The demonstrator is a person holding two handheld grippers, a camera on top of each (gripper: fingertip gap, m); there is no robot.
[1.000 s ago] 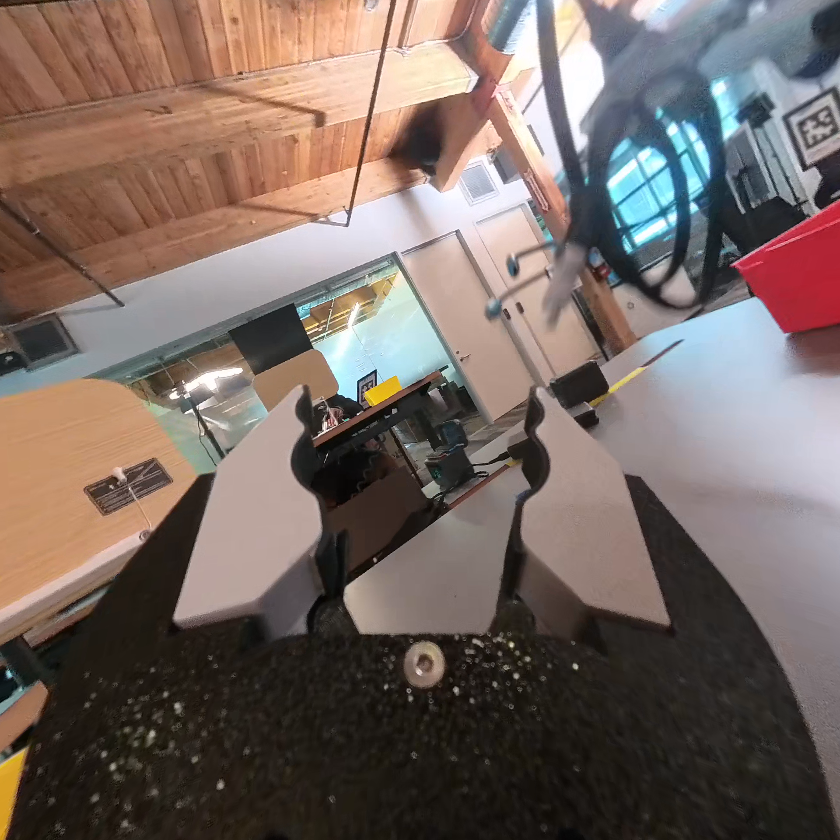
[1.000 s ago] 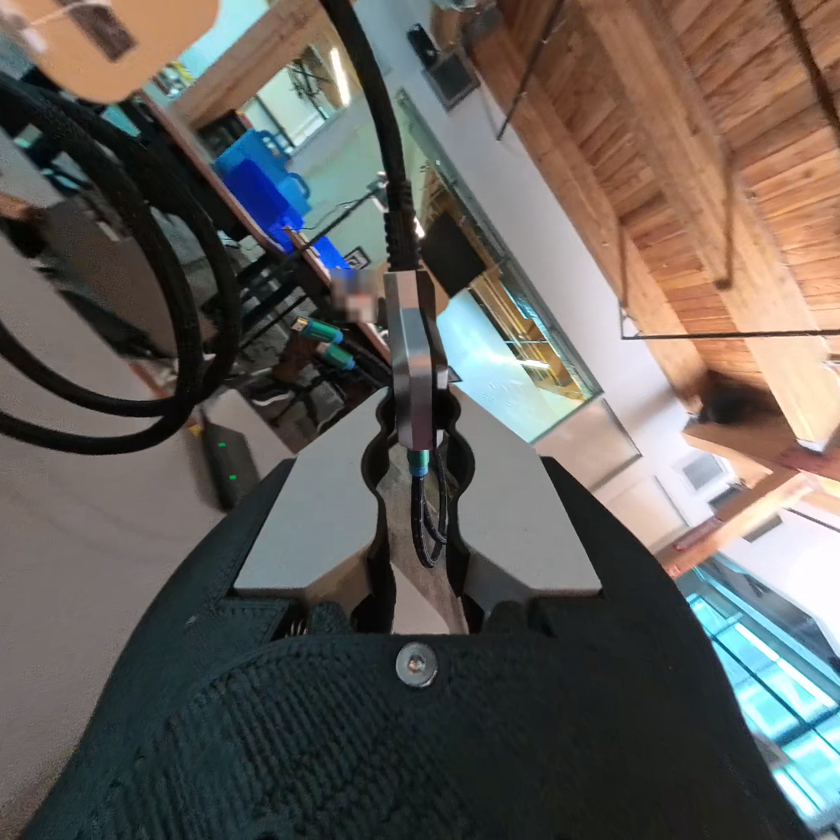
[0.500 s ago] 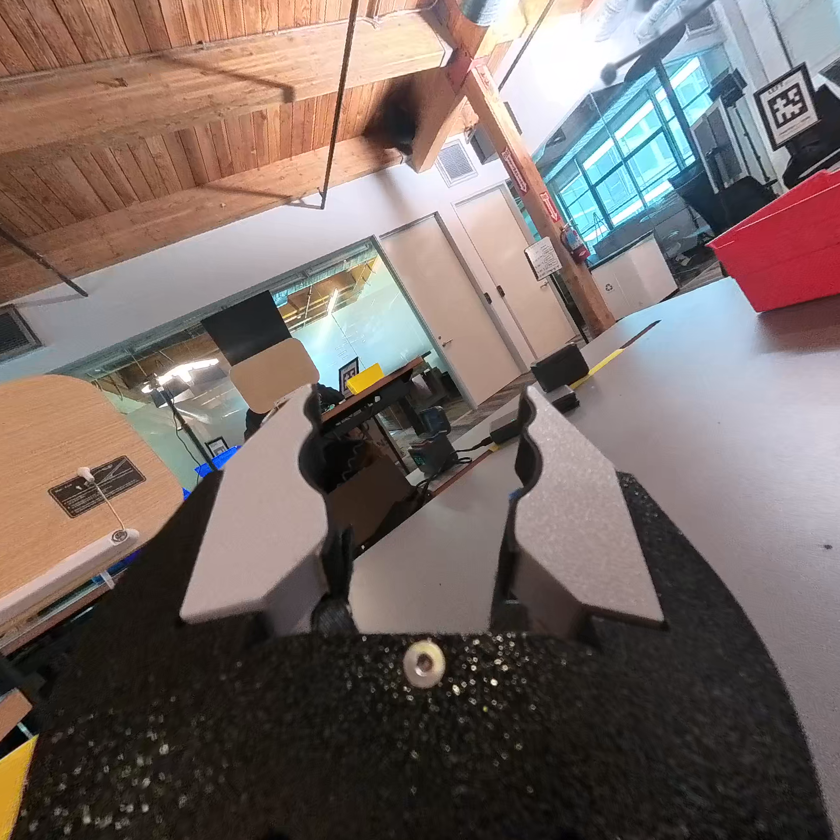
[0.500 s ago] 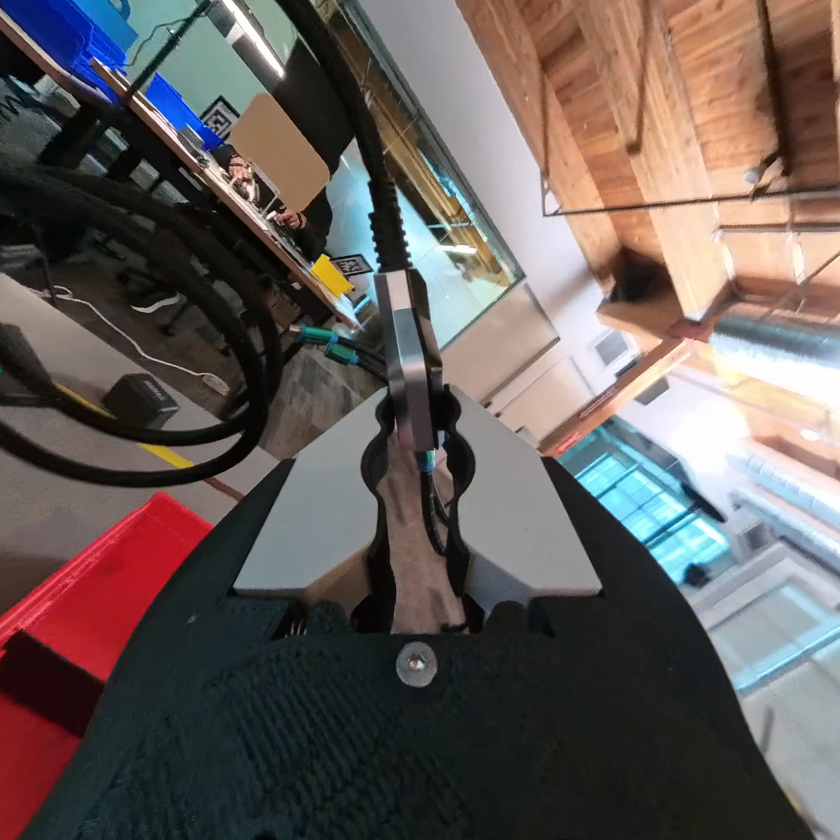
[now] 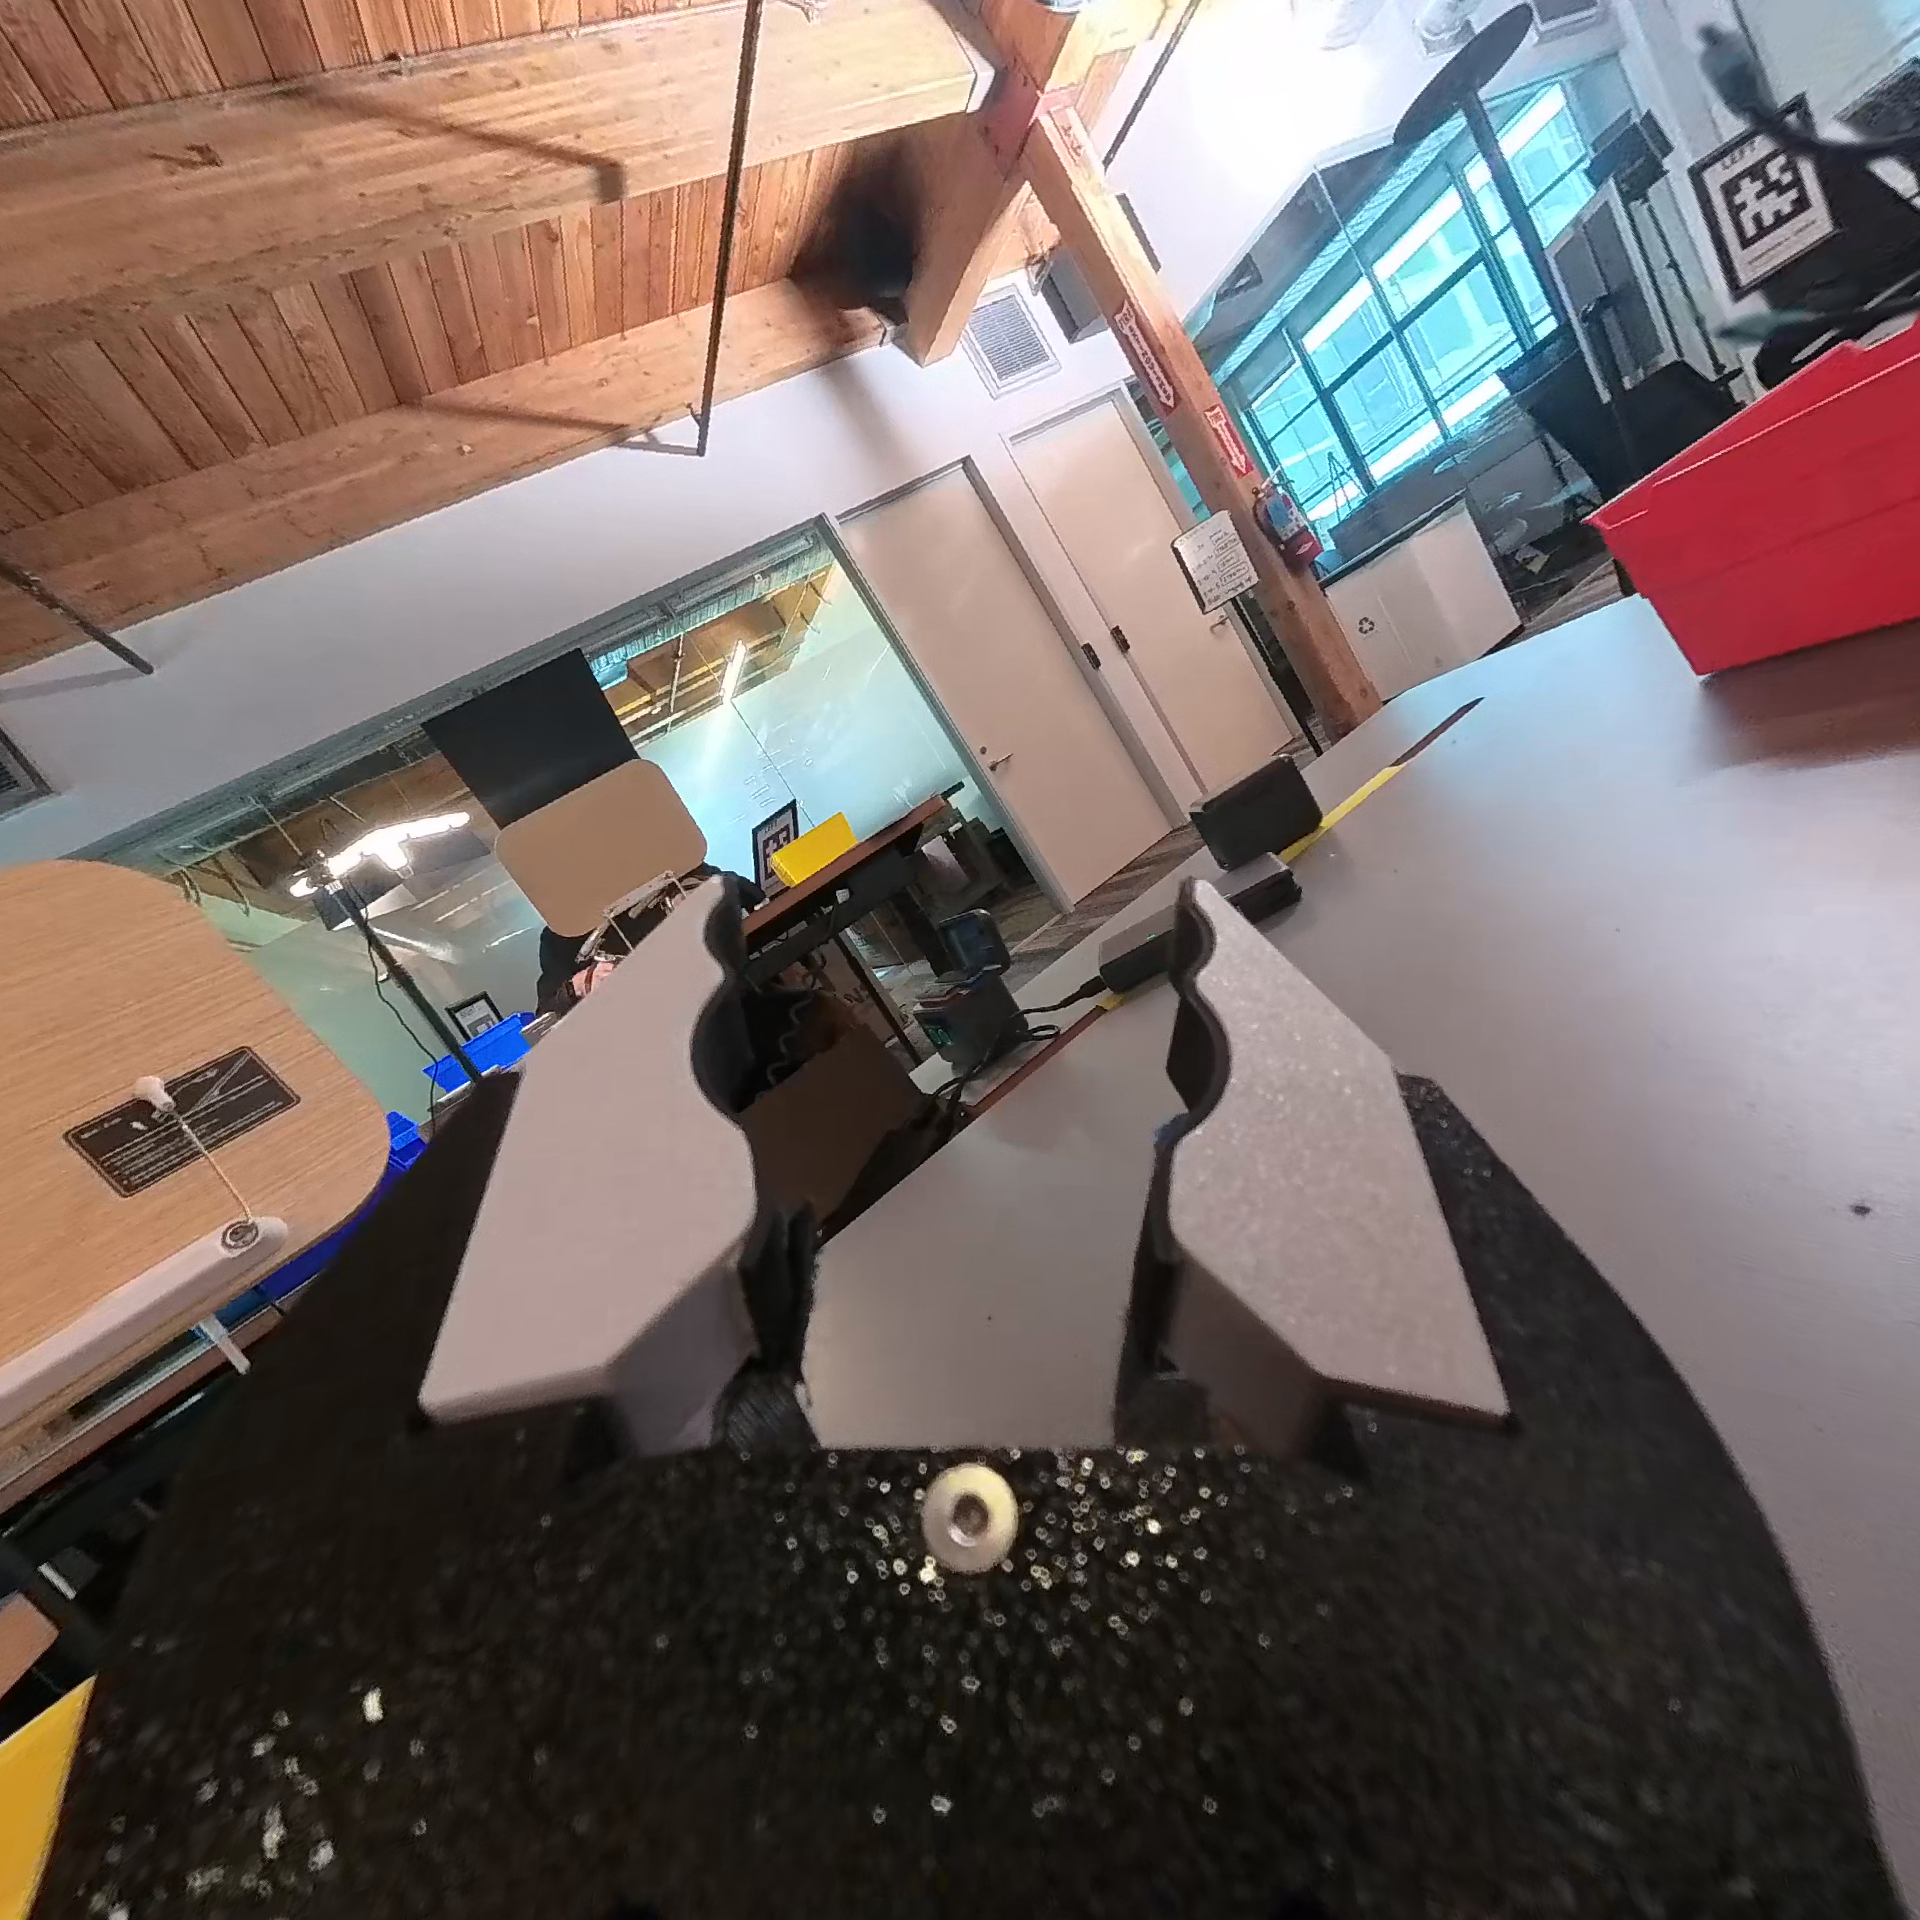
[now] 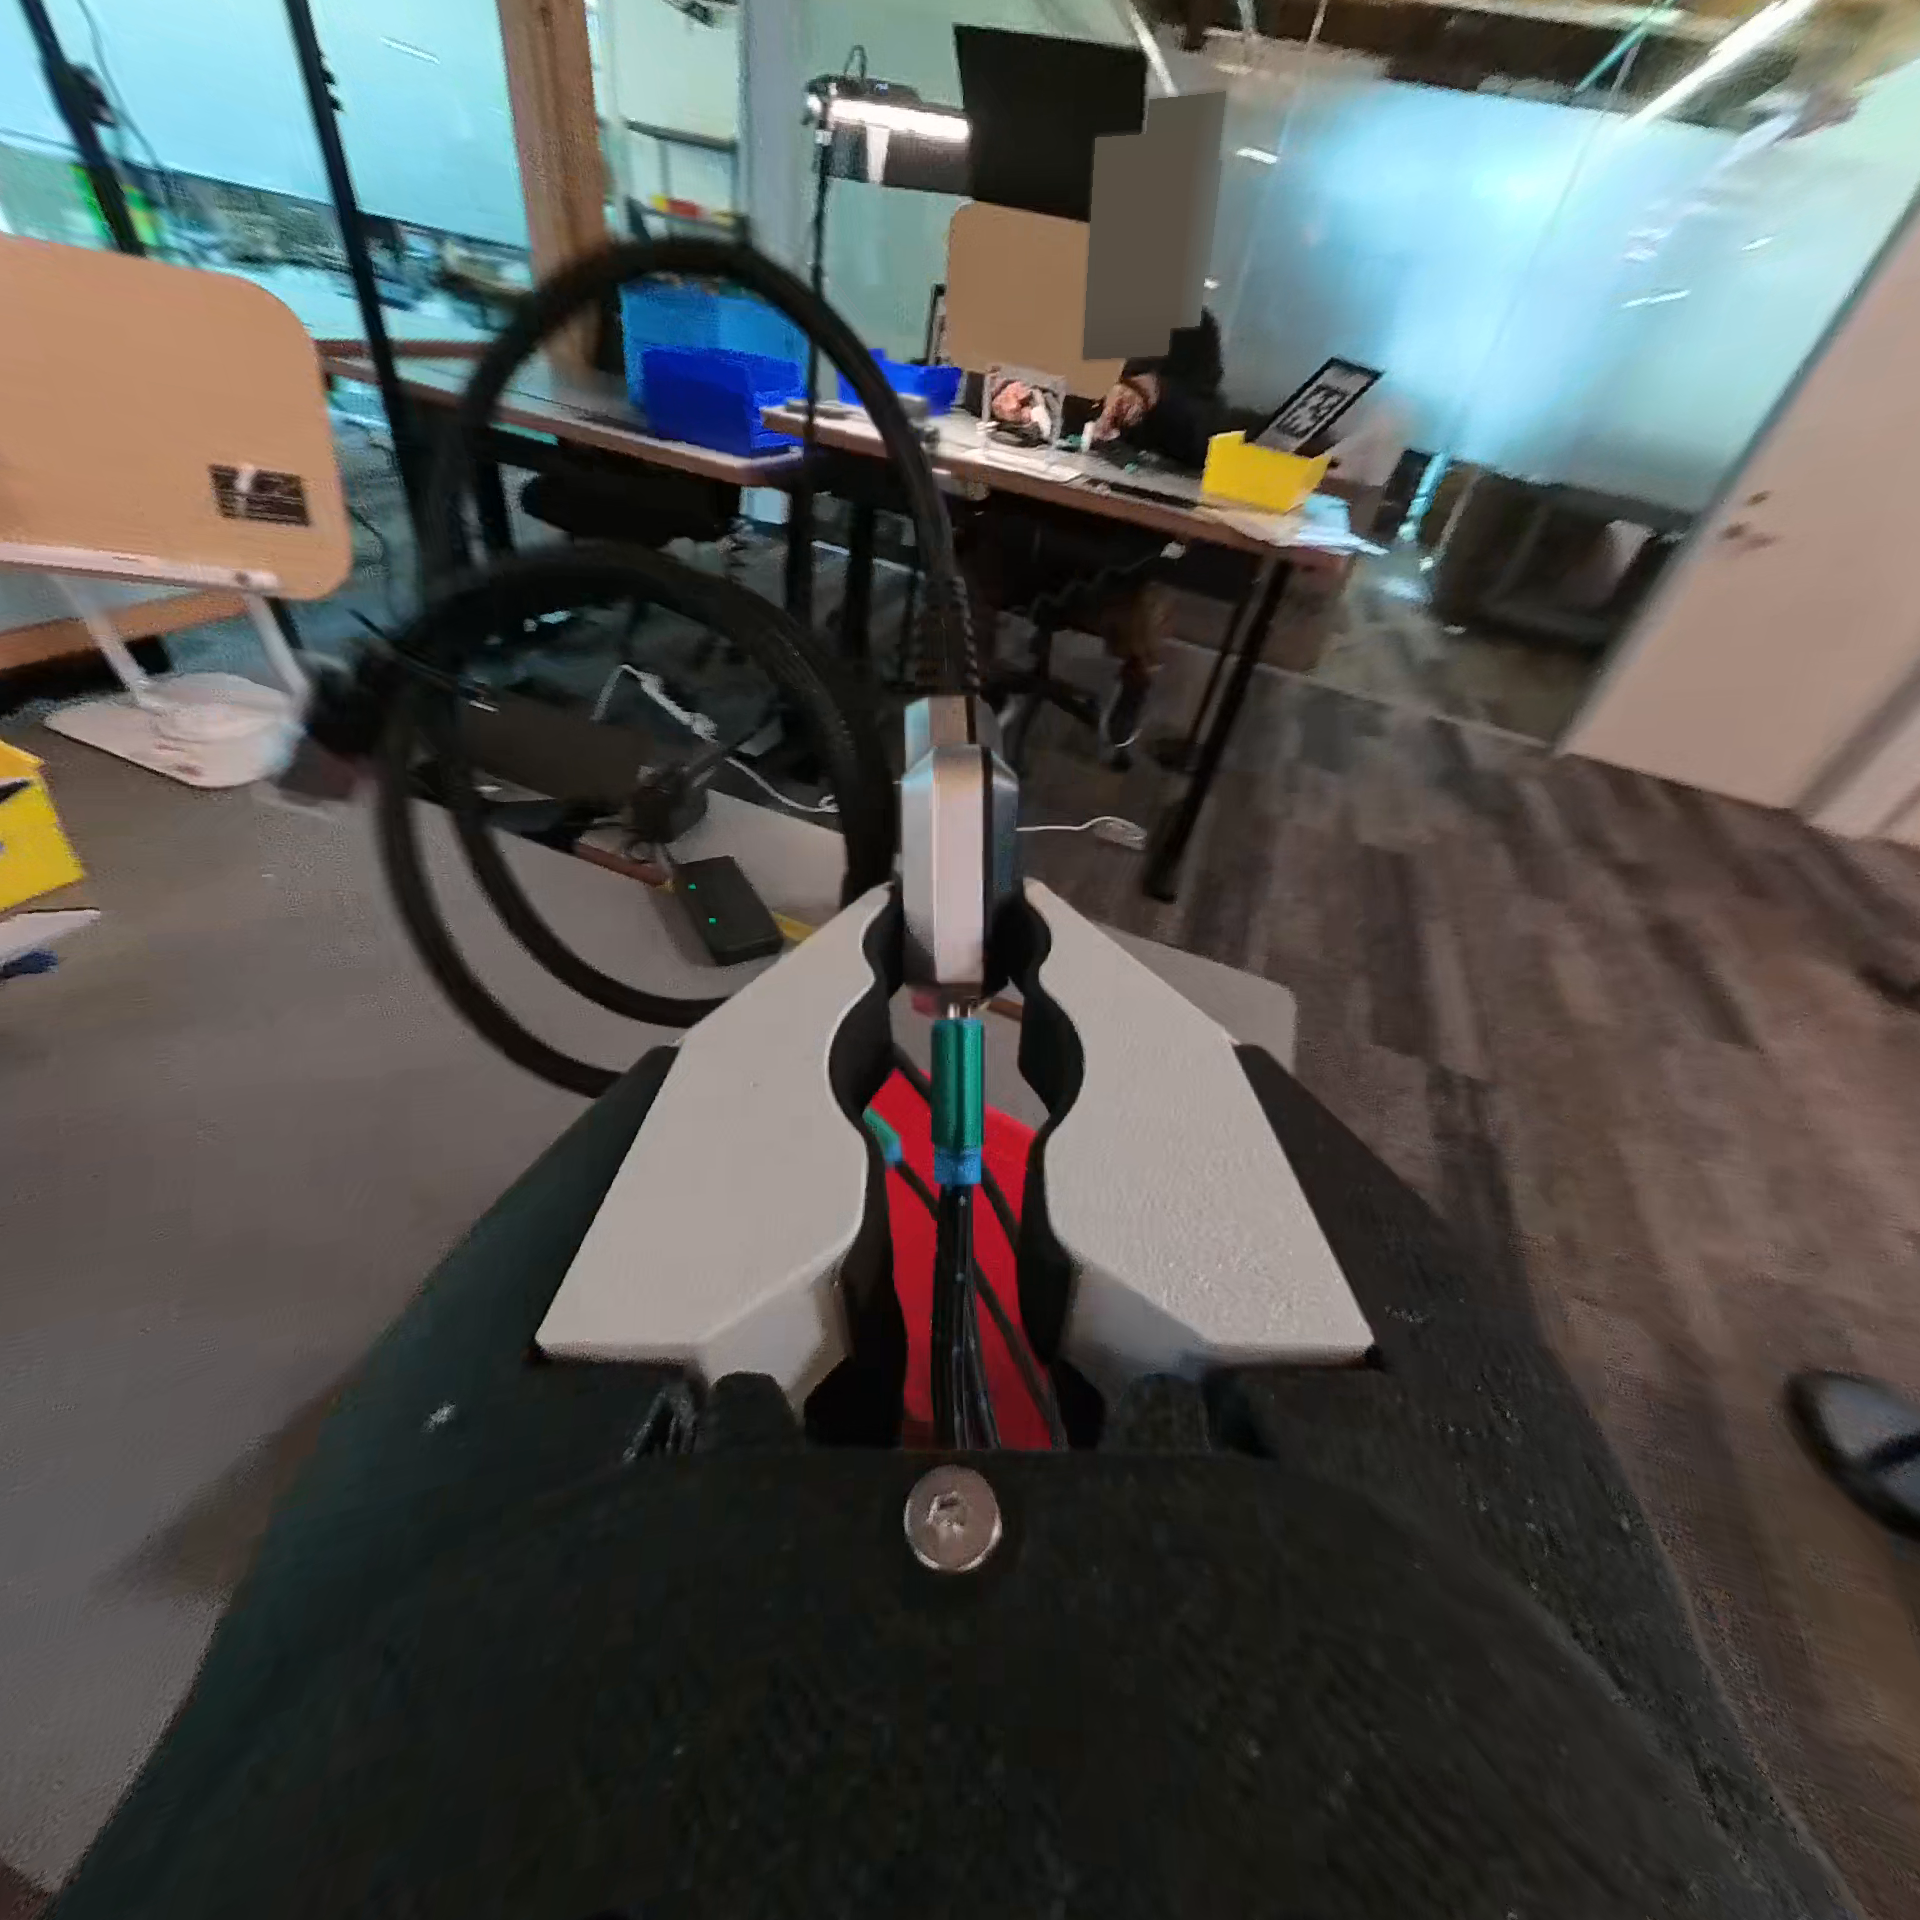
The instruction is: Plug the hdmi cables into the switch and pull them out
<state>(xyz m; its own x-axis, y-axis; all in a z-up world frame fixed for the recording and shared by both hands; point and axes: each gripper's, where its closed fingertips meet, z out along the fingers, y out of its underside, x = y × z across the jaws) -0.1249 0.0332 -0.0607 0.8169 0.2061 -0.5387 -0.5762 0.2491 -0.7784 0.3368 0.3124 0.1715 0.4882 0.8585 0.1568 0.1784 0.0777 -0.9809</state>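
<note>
My right gripper is shut on a small silver switch and holds it in the air. A black braided cable leaves the switch's far end and hangs in big loops to the left. A green-ended plug sits in the switch's near end, its thin black lead running down between my fingers; a second green plug dangles beside it. My left gripper is open and empty, low over the grey table. No cable or switch shows in the left wrist view.
A red bin stands at the table's right and shows below my right fingers. A black box and flat black devices lie near the far edge. A yellow bin is left; a shoe is on the floor. Some 60 centimeters of space lies between my two pairs of fingers.
My right gripper has swung from pointing up at the ceiling to level, carrying the switch over the red bin. The hanging cables have left the left wrist view. The left gripper has barely moved.
</note>
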